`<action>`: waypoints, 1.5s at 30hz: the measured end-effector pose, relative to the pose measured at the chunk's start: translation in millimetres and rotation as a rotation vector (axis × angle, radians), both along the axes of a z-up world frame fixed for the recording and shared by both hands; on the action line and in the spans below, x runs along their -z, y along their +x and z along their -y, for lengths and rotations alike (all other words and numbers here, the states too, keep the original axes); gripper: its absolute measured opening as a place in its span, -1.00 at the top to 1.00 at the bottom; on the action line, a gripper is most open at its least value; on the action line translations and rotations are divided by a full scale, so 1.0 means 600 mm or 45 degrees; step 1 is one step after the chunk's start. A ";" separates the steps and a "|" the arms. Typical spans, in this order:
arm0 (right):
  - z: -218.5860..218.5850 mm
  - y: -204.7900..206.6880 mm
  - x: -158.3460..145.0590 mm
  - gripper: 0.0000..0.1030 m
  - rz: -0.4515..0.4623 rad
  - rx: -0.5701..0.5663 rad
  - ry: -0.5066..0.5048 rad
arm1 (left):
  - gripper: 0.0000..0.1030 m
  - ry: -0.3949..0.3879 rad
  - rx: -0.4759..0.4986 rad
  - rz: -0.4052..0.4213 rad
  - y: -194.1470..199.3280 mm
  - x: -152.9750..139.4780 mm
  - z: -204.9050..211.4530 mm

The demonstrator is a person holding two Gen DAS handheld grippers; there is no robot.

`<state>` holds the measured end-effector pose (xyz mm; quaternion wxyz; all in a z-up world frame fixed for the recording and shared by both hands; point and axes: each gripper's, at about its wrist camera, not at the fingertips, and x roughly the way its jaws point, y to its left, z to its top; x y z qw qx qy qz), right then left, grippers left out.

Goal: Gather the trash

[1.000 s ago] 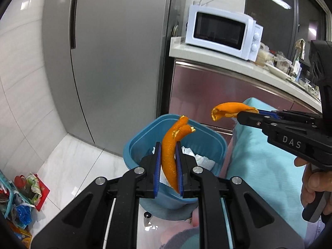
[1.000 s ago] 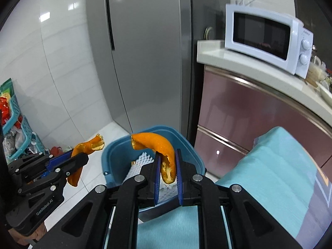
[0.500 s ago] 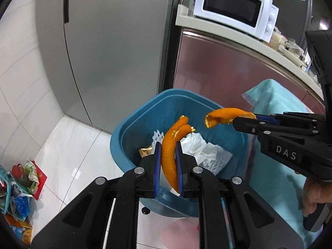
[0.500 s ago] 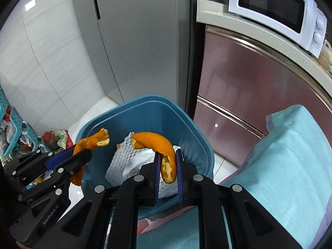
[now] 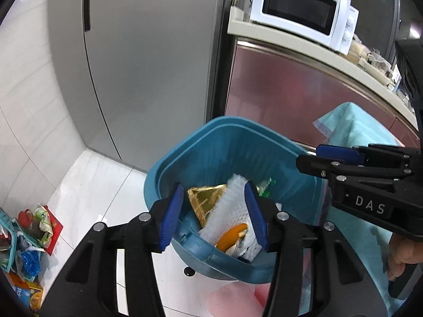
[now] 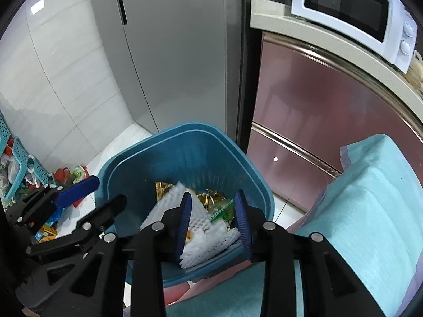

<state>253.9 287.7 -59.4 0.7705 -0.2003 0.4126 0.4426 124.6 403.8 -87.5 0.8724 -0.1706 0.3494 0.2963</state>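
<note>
A blue trash bin stands on the floor below both grippers; it also shows in the right wrist view. Inside lie white foam netting, a gold wrapper and an orange peel. My left gripper is open and empty over the bin's near rim. My right gripper is open and empty over the bin too. The right gripper shows from the side in the left wrist view. The left gripper shows at the left of the right wrist view.
A grey fridge stands behind the bin, with a maroon cabinet and white microwave to its right. A teal cloth covers a surface at right. Bags and a basket lie on the floor at left.
Both grippers have opened and let go of their orange peels, which dropped into the bin. Both moved closer over the bin.
</note>
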 end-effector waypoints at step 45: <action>0.493 -0.086 -0.175 -0.69 0.484 0.535 0.407 | -0.89 0.258 0.367 0.376 -0.035 -0.228 0.425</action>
